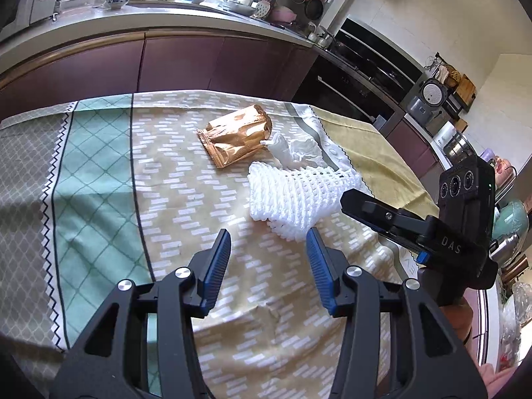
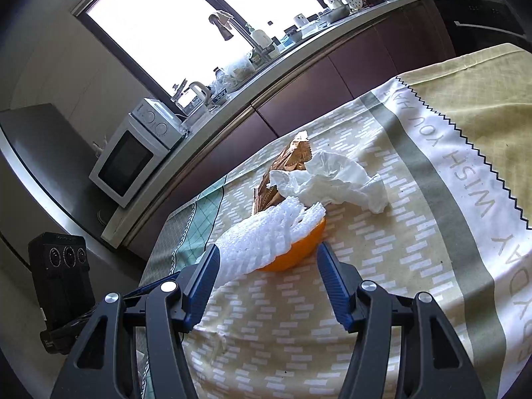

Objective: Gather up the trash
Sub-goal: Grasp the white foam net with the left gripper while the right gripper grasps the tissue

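Three pieces of trash lie close together on the cloth-covered table (image 1: pixel 186 199). One is a crumpled gold foil bag (image 1: pixel 234 139) (image 2: pixel 292 156). Beside it is a wadded white tissue (image 1: pixel 297 149) (image 2: pixel 335 179). Nearest is a white foam fruit net (image 1: pixel 296 196) (image 2: pixel 266 236), which lies over an orange peel or half (image 2: pixel 299 252). My left gripper (image 1: pixel 269 242) is open and empty, just short of the net. My right gripper (image 2: pixel 267 259) is open too. The net and the orange piece lie at its fingertips, the net against the left fingertip, not squeezed.
A kitchen counter (image 1: pixel 166 20) with purple cabinets runs behind the table, with a microwave (image 2: pixel 133 159), kettle and sink tap on it. An oven (image 1: pixel 359 66) and rice cooker (image 1: pixel 429 99) stand at right. The table's far edge lies just past the foil bag.
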